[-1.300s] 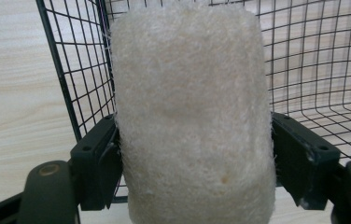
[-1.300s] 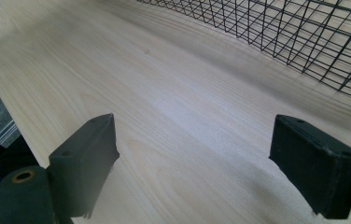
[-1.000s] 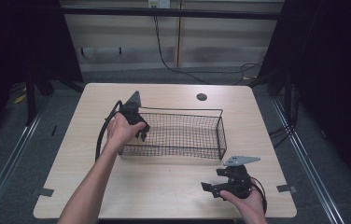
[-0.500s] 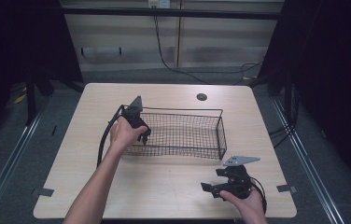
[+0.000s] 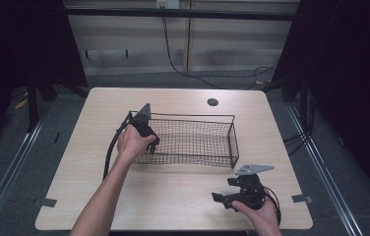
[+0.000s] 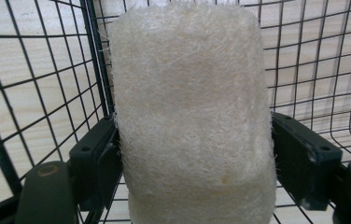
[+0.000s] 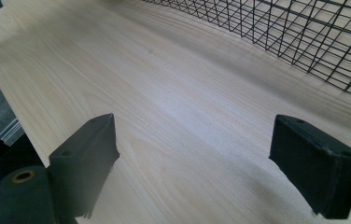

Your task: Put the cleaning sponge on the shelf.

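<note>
Sponge (image 6: 192, 116), pale and fibrous, upright between the left gripper's (image 6: 194, 154) jaws, both jaws pressed against its sides. Held inside the wire basket (image 5: 207, 118) at the basket's left end; mesh wall and floor just behind it, wood showing through. In the high view the left gripper (image 5: 143, 129) sits at the basket's left rim. Right gripper (image 5: 230, 196) low over the table (image 5: 173, 196) near the front right corner, well apart from the basket; jaws spread wide, nothing between them.
</note>
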